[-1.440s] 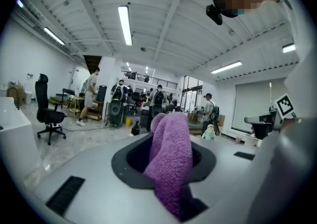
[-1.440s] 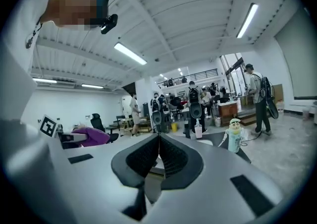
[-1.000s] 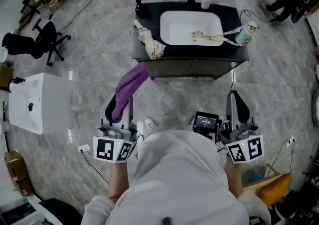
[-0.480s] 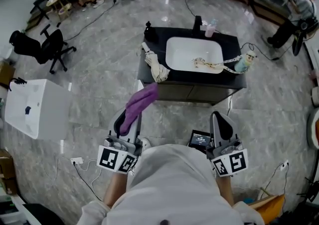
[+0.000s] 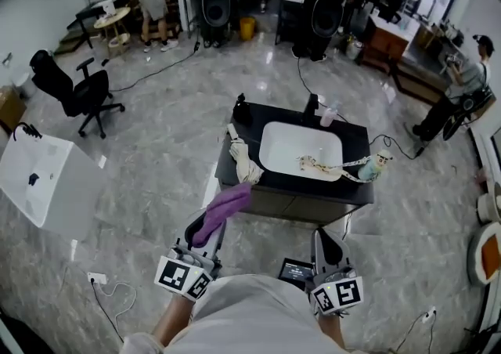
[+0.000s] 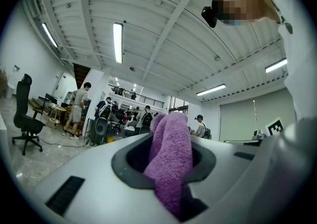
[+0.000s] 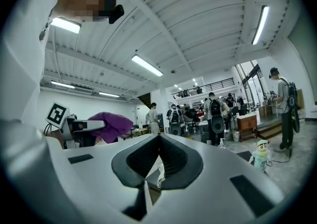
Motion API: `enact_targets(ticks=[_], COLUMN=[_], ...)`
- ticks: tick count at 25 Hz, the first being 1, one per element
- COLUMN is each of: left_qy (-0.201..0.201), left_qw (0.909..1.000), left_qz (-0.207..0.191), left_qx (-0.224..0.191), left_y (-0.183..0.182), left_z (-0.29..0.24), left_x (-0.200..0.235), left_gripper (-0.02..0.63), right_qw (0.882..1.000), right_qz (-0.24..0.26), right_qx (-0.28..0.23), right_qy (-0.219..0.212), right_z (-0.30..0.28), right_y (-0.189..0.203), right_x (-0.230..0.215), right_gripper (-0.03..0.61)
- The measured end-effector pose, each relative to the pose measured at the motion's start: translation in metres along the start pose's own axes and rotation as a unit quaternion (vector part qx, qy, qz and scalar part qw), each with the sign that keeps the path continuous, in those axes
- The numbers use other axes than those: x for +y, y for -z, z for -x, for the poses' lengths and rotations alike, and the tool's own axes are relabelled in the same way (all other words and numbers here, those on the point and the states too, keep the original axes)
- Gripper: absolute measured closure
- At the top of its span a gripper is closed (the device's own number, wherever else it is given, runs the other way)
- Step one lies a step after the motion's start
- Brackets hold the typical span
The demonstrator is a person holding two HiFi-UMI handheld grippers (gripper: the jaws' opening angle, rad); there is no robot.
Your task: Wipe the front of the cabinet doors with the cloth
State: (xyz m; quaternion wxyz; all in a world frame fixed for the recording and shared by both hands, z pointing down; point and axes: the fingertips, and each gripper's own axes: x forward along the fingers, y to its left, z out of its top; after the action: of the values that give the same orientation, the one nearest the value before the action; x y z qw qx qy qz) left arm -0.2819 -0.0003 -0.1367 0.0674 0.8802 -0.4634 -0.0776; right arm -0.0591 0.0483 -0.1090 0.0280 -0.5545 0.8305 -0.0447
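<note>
Head view: grey marble floor [image 5: 156,129], left tongs [image 5: 203,229] tight on purple cloth [image 5: 225,207], right tongs [image 5: 326,241] together.

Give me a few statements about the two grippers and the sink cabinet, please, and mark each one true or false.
1. The left gripper is clamped on a purple cloth. True.
2. The right gripper holds a sponge. False: its jaws are together with nothing between them.
3. A pale rag hangs over the end of the cabinet top that lies at the left in the head view. True.
4. The basin set in the cabinet is black. False: the basin is white and sits in a dark top.
</note>
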Motion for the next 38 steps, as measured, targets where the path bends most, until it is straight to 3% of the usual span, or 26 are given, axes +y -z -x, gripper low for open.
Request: enact_targets(ticks=[9, 16, 29, 38], left_qy=[-0.034, -0.024, -0.018, -0.007], left_qw=[0.9991, 0.9996, 0.9993, 0.9986], left_qz=[0.021, -0.003, -0.01, -0.026], left_qx=[0.015, 0.017, 0.032, 0.046], left_y=[0.007, 0.009, 0.019, 0.02], left_z=[0.01, 0.006, 0.002, -0.008], left_x=[0.014, 0.009, 0.004, -0.034], left_gripper=[0.52, 0.52, 0.52, 0.52], right_qw=[1.0, 1.0, 1.0, 0.999], right_qz=[-0.013, -0.02, -0.029, -0.039], right_qx=[0.009, 0.005, 0.008, 0.006], right_qy=[-0.011, -0.014, -0.007, 0.004], right_z=[-0.006, -0.007, -0.007, 0.025], right_y=[0.004, 0.009, 0.019, 0.026], right_x=[0.005, 0.008, -0.002, -0.03], right_gripper=[0.554, 0.554, 0.554, 0.554])
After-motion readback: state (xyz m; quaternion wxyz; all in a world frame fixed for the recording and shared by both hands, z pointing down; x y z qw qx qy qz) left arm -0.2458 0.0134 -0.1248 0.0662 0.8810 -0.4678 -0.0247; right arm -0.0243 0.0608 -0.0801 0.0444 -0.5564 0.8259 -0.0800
